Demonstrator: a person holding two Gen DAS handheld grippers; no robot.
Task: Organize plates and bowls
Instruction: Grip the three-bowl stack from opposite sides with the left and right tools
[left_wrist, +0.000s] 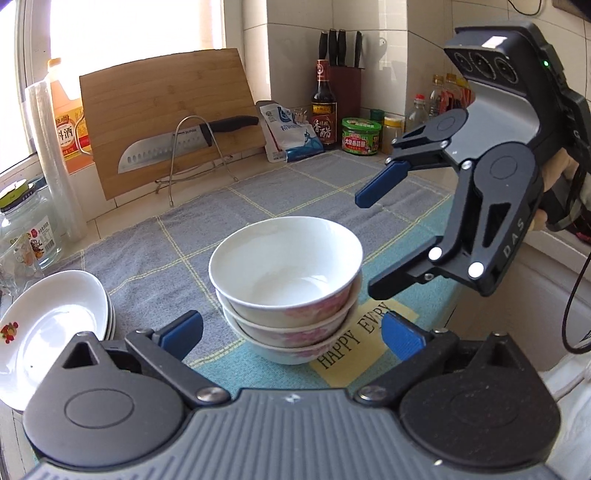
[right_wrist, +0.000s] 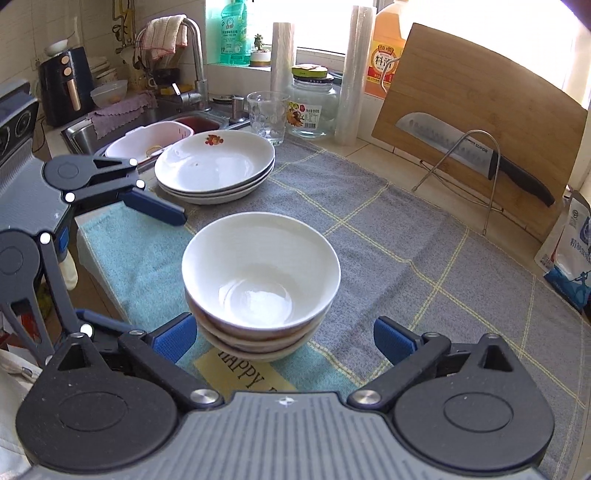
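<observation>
A stack of three white bowls with pink flowers (left_wrist: 286, 280) stands on the grey checked towel (left_wrist: 147, 266); it also shows in the right wrist view (right_wrist: 260, 280). A stack of white plates (left_wrist: 51, 328) with a small fruit print lies left of it, and shows in the right wrist view (right_wrist: 216, 168) behind the bowls. My left gripper (left_wrist: 291, 334) is open and empty, just in front of the bowls. My right gripper (right_wrist: 282, 338) is open and empty, close to the bowls from the other side; it shows in the left wrist view (left_wrist: 369, 243) at right.
A bamboo cutting board (left_wrist: 166, 114) with a knife (left_wrist: 177, 142) on a wire rack leans at the back. Bottles, jars and a knife block (left_wrist: 343, 92) line the wall. A glass jar (right_wrist: 314, 105), a tumbler (right_wrist: 266, 116) and the sink (right_wrist: 122, 129) lie beyond the plates.
</observation>
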